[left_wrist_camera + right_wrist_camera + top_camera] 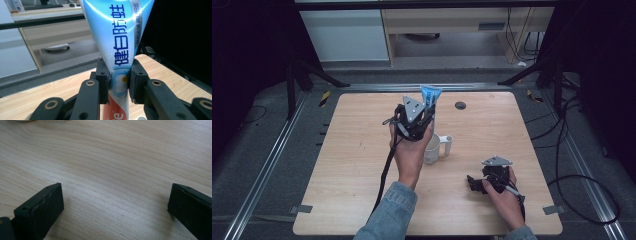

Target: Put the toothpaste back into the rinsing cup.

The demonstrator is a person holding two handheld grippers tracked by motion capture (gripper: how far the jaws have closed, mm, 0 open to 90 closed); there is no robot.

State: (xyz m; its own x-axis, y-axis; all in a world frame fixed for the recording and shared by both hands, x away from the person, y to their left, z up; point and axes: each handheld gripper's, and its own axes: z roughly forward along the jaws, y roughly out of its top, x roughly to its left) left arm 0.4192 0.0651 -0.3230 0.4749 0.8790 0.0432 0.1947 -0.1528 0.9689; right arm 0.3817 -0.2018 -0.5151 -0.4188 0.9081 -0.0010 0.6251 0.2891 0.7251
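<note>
The left gripper (pixel 424 114) is pinching a blue toothpaste tube (pixel 430 95) upright over the desk's (pixel 362 150) middle, directly above the white cup (pixel 432 148), long axis vertical. The left gripper view is revealing the tube's (pixel 117 37) print. The right gripper (pixel 473 183) is resting spread near the front right corner.
</note>
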